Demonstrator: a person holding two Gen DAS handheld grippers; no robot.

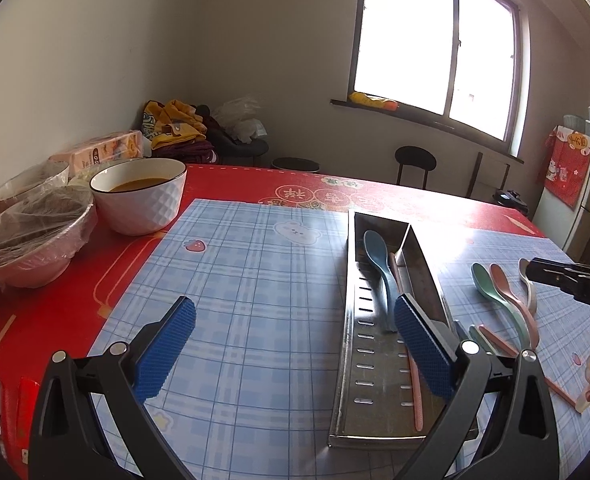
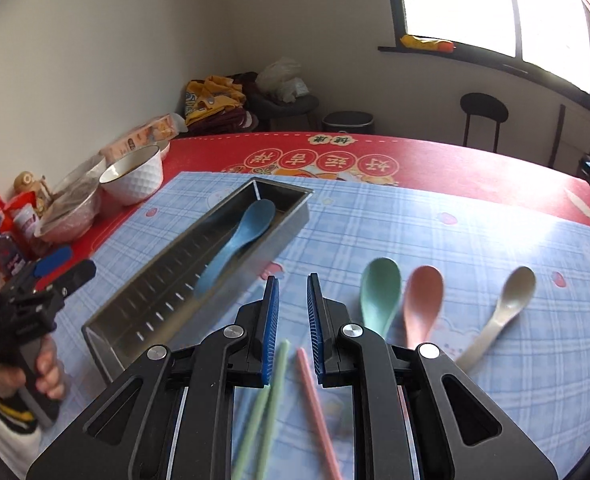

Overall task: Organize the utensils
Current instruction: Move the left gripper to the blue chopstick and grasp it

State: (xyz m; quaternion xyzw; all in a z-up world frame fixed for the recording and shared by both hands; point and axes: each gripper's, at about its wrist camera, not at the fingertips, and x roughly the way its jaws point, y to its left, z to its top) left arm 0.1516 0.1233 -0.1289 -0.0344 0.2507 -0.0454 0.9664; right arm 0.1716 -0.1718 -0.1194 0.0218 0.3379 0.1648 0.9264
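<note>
— Both tongs look empty?

— Yes. Left tongs (image 1: 295,344) are spread wide with nothing between the blue pads, low over the checked mat (image 1: 255,280). Right tongs (image 2: 293,320) are narrowed to a small gap, also gripping nothing.

— What is in the containers?

— A long steel tray (image 2: 143,312) with slotted holes in its floor lies on the mat. A blue spoon (image 2: 239,244) rests inside, bowl toward the far end. The left view also shows a pink chopstick (image 1: 417,392) in it, along the right wall. By the desk (image 1: 75,280) edge, a white bowl (image 1: 163,208) holds brown liquid, and two more bowls (image 1: 35,240) are covered with film.

— And the loose utensils, relative to the tongs?

— Three spoons lie on the mat to the right of the tray: green spoon (image 2: 379,292), pink spoon (image 2: 423,300), beige spoon (image 2: 507,304), bowls pointing away, fanned side by side. They sit just right of the right tongs. Two green chopsticks (image 2: 267,408) and another pink stick (image 2: 315,408) lie under those tongs, running toward the camera.

— And the left tongs?

— Their right pad (image 1: 423,344) hangs over the tray, beside the blue spoon's handle, though contact cannot be told.

— How do the utensils look?

— Matte pastel pieces, seemingly plastic; the spoons have rounded bowls and curved handles.
</note>
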